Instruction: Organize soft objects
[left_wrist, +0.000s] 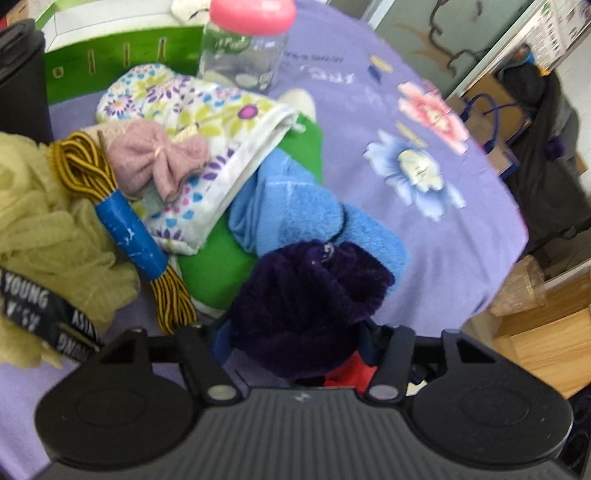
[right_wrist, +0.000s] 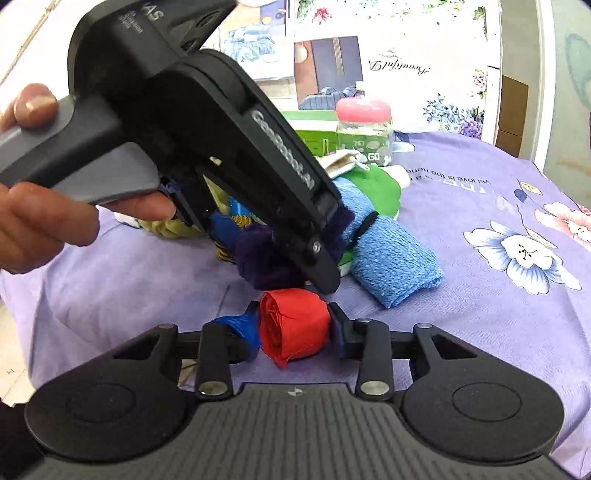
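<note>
My left gripper is shut on a dark purple fuzzy cloth and holds it just above the purple tablecloth; the right wrist view shows this gripper from the side with the purple cloth in it. My right gripper is shut on a rolled red cloth, right below the left gripper. Beyond lie a rolled blue towel, a green cloth, a floral cloth, a pink knit bow and a yellow-green mesh puff.
A bundle of black-yellow laces with a blue wrap lies by the puff. A clear jar with a pink lid and a green box stand at the back. The table's edge drops off at the right.
</note>
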